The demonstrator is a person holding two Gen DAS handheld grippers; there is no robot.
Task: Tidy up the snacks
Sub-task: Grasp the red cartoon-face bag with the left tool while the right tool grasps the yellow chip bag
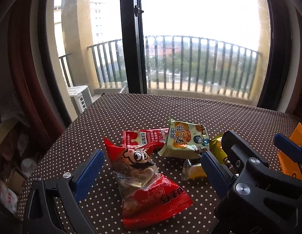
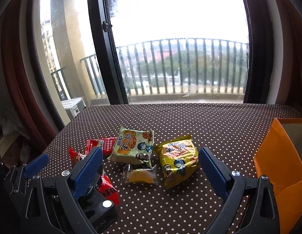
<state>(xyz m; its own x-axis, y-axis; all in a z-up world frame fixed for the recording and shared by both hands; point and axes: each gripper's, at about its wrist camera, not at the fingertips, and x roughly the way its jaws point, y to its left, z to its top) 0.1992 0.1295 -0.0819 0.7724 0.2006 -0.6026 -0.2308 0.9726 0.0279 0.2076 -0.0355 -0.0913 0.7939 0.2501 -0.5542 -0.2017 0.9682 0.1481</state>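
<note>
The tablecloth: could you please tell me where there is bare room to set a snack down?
Bare cloth runs between the snack cluster and the window, and between the yellow packet and the orange box. Crowded around the pale green packet and red packets.

We see a brown polka-dot tablecloth (image 2: 189,117) carrying two red snack bags (image 1: 151,187), two noodle packets (image 2: 134,145), a small yellow-filled wrapper (image 2: 140,175) and an orange box (image 2: 283,167).

You have five sealed snacks lying loose: red peanut bag (image 1: 149,183), red packet (image 1: 143,138), pale noodle pack (image 2: 134,146), yellow noodle pack (image 2: 178,160), small cake (image 2: 140,175)
</note>
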